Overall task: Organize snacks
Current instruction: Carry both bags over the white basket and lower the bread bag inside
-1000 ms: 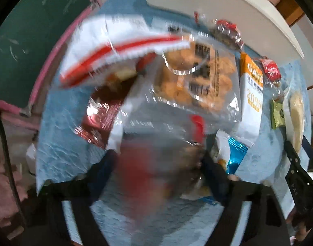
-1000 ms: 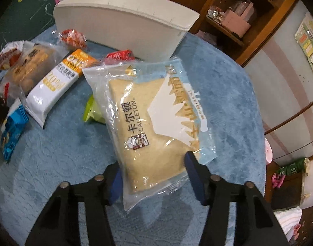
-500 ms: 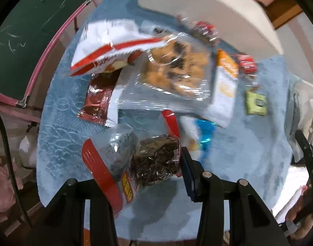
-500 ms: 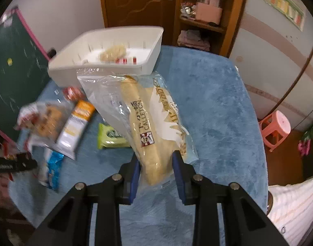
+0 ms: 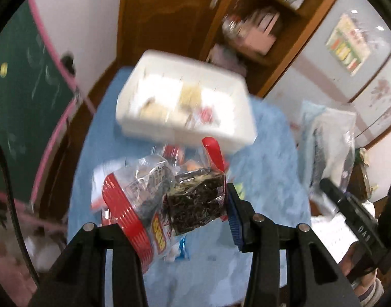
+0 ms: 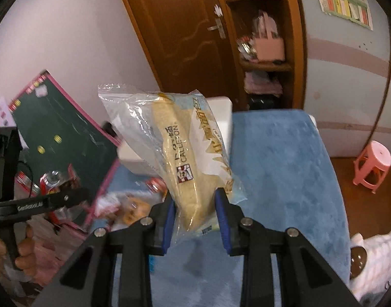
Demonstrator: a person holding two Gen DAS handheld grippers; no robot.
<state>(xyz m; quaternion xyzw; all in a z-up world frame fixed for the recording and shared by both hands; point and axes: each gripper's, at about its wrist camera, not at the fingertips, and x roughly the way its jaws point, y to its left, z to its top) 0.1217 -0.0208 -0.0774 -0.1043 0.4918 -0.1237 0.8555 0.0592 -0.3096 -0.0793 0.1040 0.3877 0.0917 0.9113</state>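
Note:
My left gripper (image 5: 185,220) is shut on a clear red-edged packet of dark snack (image 5: 195,199) and holds it in the air in front of the white bin (image 5: 221,133), which holds a few snacks. My right gripper (image 6: 195,215) is shut on a clear bag of pale bread marked CALLETON (image 6: 175,151), lifted above the blue table (image 6: 285,168). The bread bag also shows at the right of the left wrist view (image 5: 328,143). The white bin (image 6: 221,112) is mostly hidden behind the bread bag.
More snack packets (image 6: 129,204) lie on the table's left side. A green chalkboard with a pink frame (image 6: 59,133) leans at the left. A wooden door and shelf stand behind the table. A pink stool (image 6: 371,163) stands on the floor at right.
Both grippers have risen and tilted up from the table with their packets. The left one picked up the dark snack packet; the right one closed on the bread bag and lifted it.

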